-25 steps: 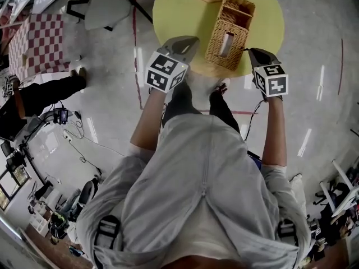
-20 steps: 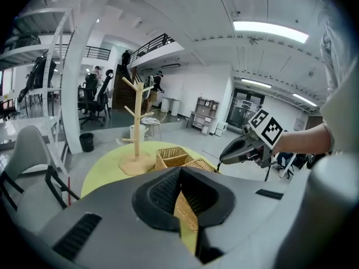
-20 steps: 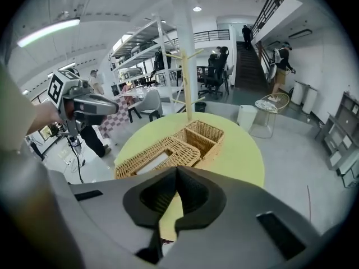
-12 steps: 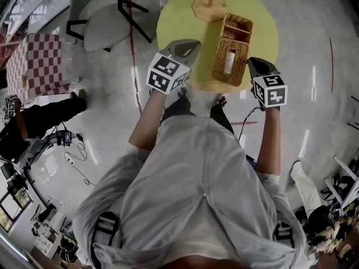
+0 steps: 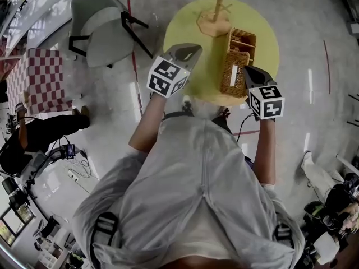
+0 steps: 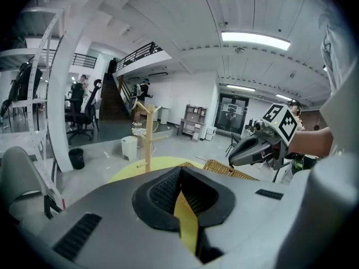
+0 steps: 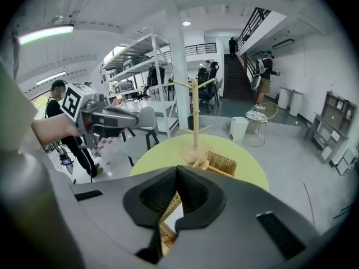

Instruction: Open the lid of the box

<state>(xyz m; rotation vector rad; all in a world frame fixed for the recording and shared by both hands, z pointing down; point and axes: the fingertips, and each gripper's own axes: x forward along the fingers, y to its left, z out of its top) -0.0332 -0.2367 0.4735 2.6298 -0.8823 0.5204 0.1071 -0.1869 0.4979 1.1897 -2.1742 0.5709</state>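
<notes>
A long wicker box (image 5: 236,63) lies on the round yellow table (image 5: 269,35); its lid has a pale slot, and its far end is an open compartment. My right gripper (image 5: 247,70) is shut and empty, its tips over the box's near right edge. In the right gripper view the wicker box (image 7: 223,162) shows past and below the closed jaws of the right gripper (image 7: 176,174). My left gripper (image 5: 191,49) hangs over the table's left part, apart from the box. In its own view the left gripper (image 6: 180,174) has its jaws together, nothing held.
A wooden peg stand (image 5: 216,7) rises on the table's far side, just behind the box. A grey chair (image 5: 106,32) stands left of the table, with a red-and-white chequered surface (image 5: 35,72) further left. Someone in black (image 5: 33,133) and cables are on the floor at left.
Both grippers have risen and moved in over the table. The right one went from beside the box's near right corner to over its near end. Both stayed shut.
</notes>
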